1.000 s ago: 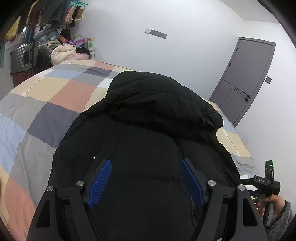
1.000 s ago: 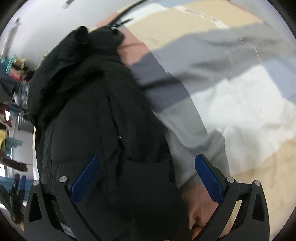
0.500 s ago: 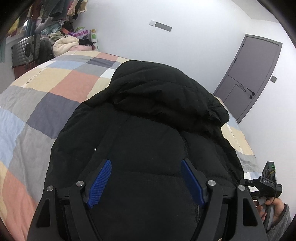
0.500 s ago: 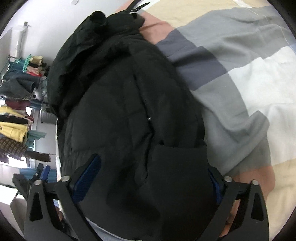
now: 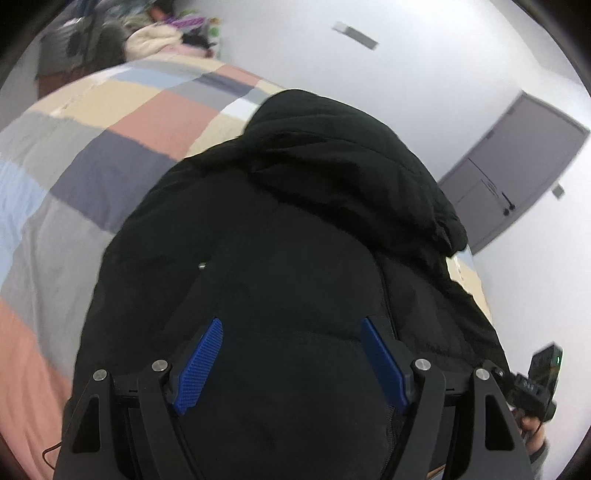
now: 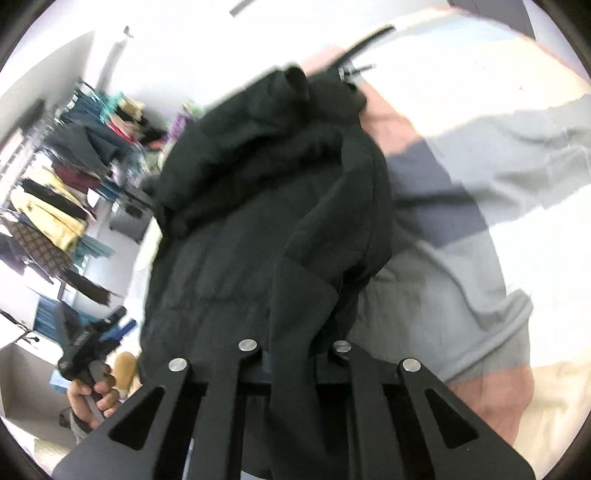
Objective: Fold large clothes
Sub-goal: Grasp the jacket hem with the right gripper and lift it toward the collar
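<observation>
Jacket: black padded hooded jacket (image 5: 295,240) spread on patchwork checked bedspread (image 5: 92,155), flat for folding
Right gripper (image 6: 291,354): closing, pinching jacket's hem edge, raised to fold
Left gripper (image 5: 291,354): jaws apart above jacket, gripping nothing

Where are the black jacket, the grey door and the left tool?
black jacket (image 5: 295,229): left wrist view, upper body panel.
grey door (image 5: 517,162): left wrist view, door leaf.
left tool (image 5: 291,358): left wrist view, midway between its blue fingertips.

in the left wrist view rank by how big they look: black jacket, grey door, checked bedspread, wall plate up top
1. black jacket, though nearness to the camera inflates it
2. checked bedspread
3. grey door
4. wall plate, smallest by far
</observation>
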Motion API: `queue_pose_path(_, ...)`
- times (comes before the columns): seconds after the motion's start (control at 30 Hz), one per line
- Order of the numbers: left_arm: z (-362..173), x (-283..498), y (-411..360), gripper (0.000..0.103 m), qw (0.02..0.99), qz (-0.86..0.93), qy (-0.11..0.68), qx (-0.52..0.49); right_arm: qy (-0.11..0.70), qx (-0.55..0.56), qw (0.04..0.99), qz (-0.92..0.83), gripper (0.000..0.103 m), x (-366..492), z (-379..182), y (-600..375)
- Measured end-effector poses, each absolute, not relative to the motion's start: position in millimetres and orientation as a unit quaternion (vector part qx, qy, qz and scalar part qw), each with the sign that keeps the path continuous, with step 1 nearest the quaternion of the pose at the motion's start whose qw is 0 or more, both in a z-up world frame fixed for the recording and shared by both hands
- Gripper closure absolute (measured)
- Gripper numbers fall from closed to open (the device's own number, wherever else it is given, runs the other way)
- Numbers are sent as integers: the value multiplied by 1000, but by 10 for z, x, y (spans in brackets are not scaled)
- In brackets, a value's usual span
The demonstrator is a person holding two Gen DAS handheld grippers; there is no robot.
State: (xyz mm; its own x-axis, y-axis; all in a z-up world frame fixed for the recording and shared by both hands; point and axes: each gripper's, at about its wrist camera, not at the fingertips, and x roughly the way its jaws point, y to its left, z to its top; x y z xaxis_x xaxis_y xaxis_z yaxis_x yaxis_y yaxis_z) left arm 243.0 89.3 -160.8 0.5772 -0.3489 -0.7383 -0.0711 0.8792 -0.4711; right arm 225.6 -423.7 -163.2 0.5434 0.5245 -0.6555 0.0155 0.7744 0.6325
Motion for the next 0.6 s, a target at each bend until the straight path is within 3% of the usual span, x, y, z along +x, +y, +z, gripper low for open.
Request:
queue_pose_path(0.2,-1592,2452,1271,26,850,-54,473,-225,441,318,827,143,93,2237,-1629,-4325)
queue_pose_path(0.6,-2087,2717,2025,26,786,15,549,-286,511,347,781,91,86,2354,-2007,-4393)
